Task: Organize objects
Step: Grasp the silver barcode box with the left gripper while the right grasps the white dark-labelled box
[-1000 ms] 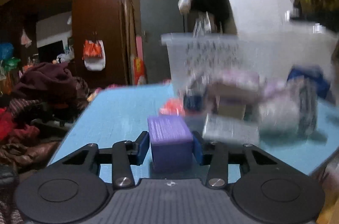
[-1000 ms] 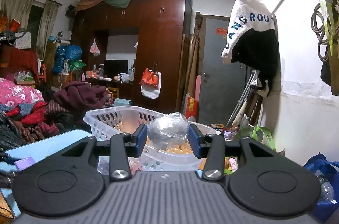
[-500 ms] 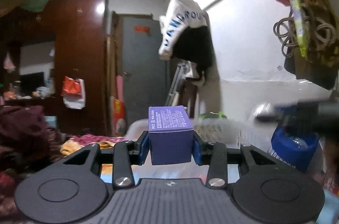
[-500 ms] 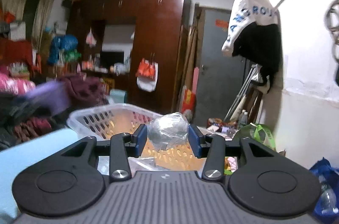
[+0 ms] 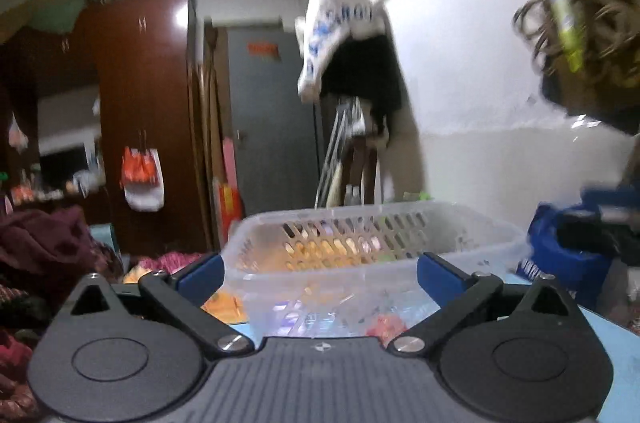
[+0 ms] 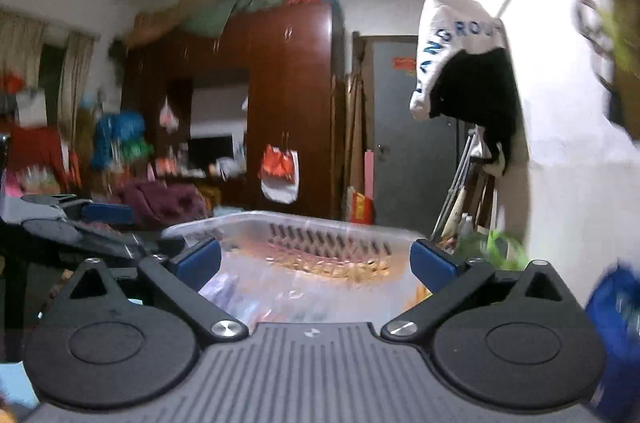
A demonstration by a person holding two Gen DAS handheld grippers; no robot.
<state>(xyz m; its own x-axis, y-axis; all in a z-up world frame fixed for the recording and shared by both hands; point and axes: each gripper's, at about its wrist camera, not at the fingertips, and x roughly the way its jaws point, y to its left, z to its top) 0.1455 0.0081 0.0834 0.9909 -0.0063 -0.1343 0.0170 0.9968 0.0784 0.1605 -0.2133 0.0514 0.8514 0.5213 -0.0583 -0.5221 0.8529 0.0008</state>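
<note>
A clear slotted plastic basket (image 5: pixel 372 235) stands on the blue table (image 5: pixel 624 355) just ahead of my left gripper (image 5: pixel 318 273), which is open and empty. Through the basket wall I see blurred items, one purple (image 5: pixel 292 315) and one red (image 5: pixel 382 325). In the right wrist view the same basket (image 6: pixel 304 235) is just ahead of my right gripper (image 6: pixel 316 261), also open and empty. The left gripper shows at the left of the right wrist view (image 6: pixel 76 219). The purple box and the crumpled plastic bag are not clearly visible.
A dark wooden wardrobe (image 6: pixel 280 111) and grey door (image 6: pixel 408 143) stand at the back. A white and black jacket (image 6: pixel 464 63) hangs on the right wall. Clothes (image 5: pixel 44 247) pile up at the left. A blue bag (image 5: pixel 560 259) sits right of the basket.
Both grippers have opened. The left one has let go of the purple box and the right one of the crumpled plastic bag, both at the basket.
</note>
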